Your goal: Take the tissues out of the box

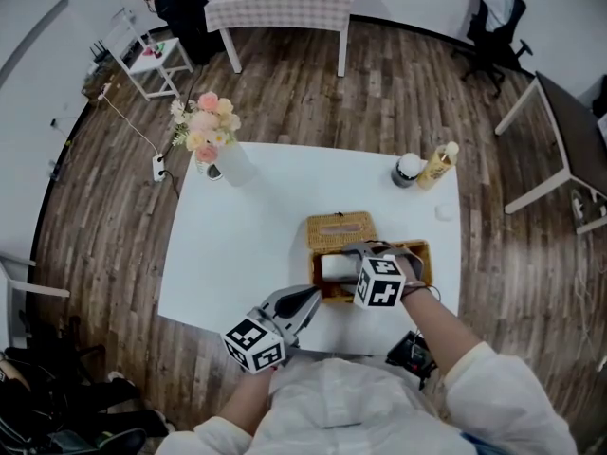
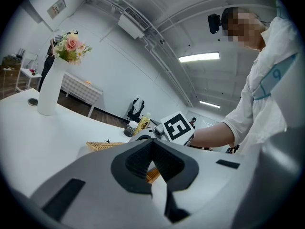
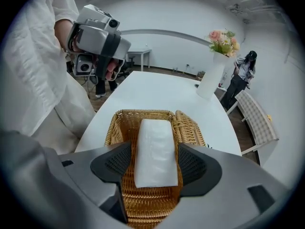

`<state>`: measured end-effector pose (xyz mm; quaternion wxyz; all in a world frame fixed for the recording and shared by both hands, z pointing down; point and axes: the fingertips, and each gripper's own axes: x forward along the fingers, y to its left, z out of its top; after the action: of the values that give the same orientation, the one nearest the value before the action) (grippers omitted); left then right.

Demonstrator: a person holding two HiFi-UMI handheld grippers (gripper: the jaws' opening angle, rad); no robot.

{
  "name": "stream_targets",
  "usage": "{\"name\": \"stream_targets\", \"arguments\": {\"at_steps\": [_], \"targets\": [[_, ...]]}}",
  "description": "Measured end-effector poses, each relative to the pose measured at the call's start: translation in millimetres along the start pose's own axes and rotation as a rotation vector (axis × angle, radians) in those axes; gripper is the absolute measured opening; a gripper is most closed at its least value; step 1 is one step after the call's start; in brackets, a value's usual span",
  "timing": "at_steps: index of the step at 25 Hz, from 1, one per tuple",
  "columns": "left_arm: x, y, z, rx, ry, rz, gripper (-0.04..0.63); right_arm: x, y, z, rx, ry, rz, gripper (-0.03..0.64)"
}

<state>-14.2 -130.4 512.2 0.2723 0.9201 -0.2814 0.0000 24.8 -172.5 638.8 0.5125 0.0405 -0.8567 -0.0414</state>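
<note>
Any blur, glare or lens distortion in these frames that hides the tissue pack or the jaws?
Head view: sharp, evenly lit; floorboards bow around the white table. Left gripper view: heavy fisheye, dark corners, glare from the ceiling light. Right gripper view: tissue pack crisp in the wicker box, between the open jaws of the right gripper; no motion blur.

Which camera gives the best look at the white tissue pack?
The right gripper view: the tissue pack lies whole in the wicker box, between the open tongs of the right gripper. The head view shows only a sliver beside that gripper; the left gripper view shows just wicker.
</note>
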Motion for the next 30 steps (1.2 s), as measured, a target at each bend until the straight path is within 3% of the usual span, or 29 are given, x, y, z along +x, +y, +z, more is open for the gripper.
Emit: {"name": "stream_targets", "arguments": {"at_steps": [16,30], "targets": [[-0.5,-1.4,-3.0,-0.001,0.008,-0.009,0.002,10.3,-3.1,-0.9,-0.018,0.095,0.014,0.290],[0.0,-2.8,-3.7,-0.001,0.010,-0.013,0.002,10.0,-5.3,-0.6,0.015,0.083,-0.012,0.275]]}}
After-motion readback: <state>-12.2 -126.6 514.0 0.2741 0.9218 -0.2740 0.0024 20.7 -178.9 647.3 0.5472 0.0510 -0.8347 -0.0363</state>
